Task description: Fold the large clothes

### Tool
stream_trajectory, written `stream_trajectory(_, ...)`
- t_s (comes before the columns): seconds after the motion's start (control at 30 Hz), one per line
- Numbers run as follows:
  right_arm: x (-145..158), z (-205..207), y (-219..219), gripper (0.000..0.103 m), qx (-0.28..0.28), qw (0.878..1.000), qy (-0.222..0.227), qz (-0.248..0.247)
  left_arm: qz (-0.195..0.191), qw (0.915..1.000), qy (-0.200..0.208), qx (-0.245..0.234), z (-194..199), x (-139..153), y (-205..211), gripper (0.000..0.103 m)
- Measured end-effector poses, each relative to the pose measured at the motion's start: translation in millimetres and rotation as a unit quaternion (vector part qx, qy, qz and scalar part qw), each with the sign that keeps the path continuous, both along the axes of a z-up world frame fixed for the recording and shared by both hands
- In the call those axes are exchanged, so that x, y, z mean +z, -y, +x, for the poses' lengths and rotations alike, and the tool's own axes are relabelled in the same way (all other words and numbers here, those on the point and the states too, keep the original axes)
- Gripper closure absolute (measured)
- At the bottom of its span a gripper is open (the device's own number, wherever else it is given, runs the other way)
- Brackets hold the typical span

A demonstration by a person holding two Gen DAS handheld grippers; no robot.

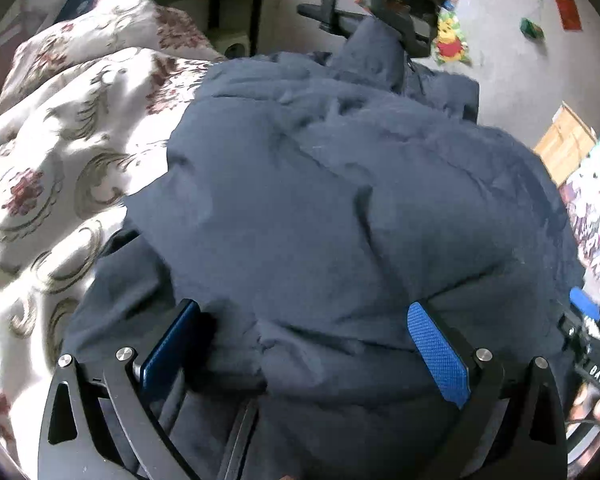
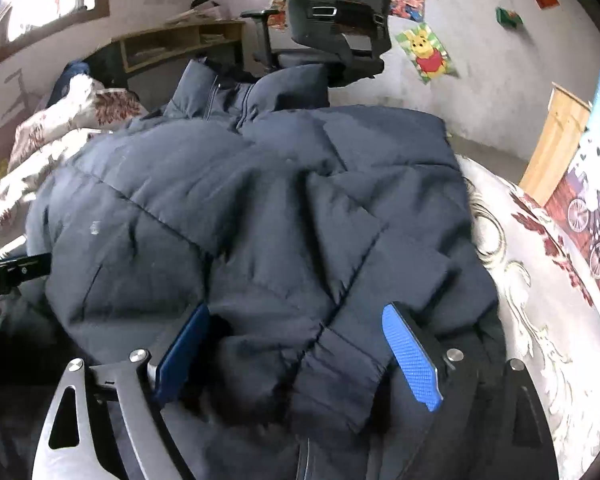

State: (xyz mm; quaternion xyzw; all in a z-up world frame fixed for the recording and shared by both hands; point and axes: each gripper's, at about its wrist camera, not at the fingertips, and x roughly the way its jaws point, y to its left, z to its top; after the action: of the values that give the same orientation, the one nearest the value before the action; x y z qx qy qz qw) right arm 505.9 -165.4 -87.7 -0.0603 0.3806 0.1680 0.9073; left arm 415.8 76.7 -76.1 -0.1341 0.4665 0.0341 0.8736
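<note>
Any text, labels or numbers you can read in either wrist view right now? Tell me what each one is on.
"DAS": white characters on the black body of the right gripper, at the left wrist view's right edge; the reading is uncertain.
Wall posters: pictures only, any print too blurred.
Navy jacket: no legible label.

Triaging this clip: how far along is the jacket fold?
Done: the navy puffer jacket lies on the floral bedspread with a sleeve cuff folded across the body. In hand: nothing gripped; left claw and right claw are open, fabric bulging between the pads. Left: it's lumpy, collar still extended toward the chair; final folds remain.
</note>
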Motion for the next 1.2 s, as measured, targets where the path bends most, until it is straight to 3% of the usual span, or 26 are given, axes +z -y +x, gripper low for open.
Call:
stream_trajectory(0.2,28,-19,11,0.015,-0.001,1.0,0.017,-0.004,-0.067,0.9975,0.015,0.018,-21,31,-13,0.001)
stream_trajectory(0.43,62,-39,12,0.011,-0.005,1.0,0.013,0.021,-0.057,0.9968,0.039,0.039,-46,77,-18,0.001)
stream_trajectory(0.8,119,-86,-5,0.007,0.012,0.998,0.062,0.023,0.02,0.9957,0.087,0.025,-85,132,-9,0.001)
stream_trajectory(1.2,151,-107,-29,0.007,0.018,0.995,0.093,0.031,0.092,0.9891,0.11,-0.034,-76,169,-15,0.001)
